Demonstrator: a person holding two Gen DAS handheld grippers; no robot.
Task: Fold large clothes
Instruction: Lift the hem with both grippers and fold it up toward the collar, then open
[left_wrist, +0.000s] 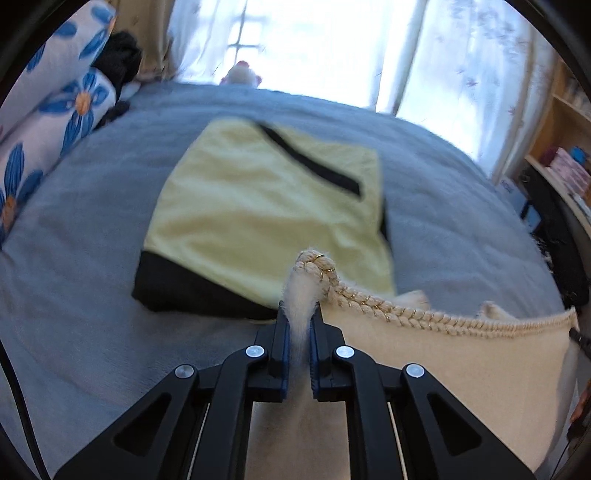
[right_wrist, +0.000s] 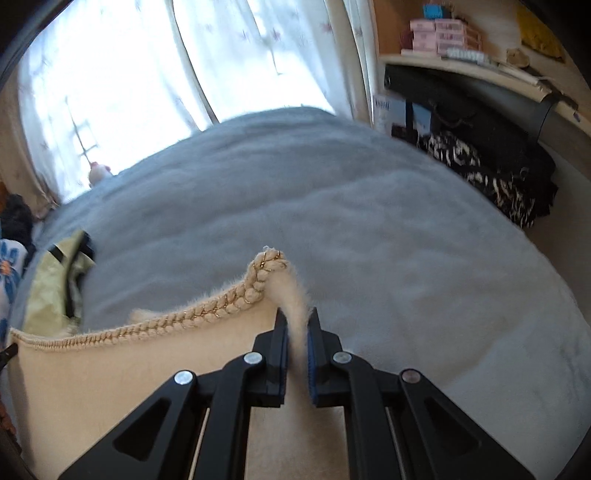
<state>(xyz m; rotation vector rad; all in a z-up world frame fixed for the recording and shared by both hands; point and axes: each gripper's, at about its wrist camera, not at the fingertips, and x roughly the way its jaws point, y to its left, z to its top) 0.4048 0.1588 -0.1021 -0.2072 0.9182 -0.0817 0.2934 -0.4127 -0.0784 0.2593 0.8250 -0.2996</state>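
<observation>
A cream fuzzy garment (left_wrist: 443, 362) with a braided, gold-threaded edge hangs stretched between my two grippers above the grey bed. My left gripper (left_wrist: 298, 314) is shut on its left corner. My right gripper (right_wrist: 297, 314) is shut on its right corner; the garment also shows in the right wrist view (right_wrist: 110, 376). The braided edge (right_wrist: 207, 310) runs taut between the two corners. A folded yellow and black garment (left_wrist: 266, 206) lies flat on the bed beyond the left gripper, and it shows at the left in the right wrist view (right_wrist: 55, 288).
The grey bedspread (right_wrist: 332, 206) fills the middle. Blue flowered pillows (left_wrist: 48, 122) and a black item (left_wrist: 122, 59) lie at the far left. Curtains and a window stand behind the bed. Shelves (left_wrist: 565, 155) and a dark patterned pile (right_wrist: 491, 177) are at the right.
</observation>
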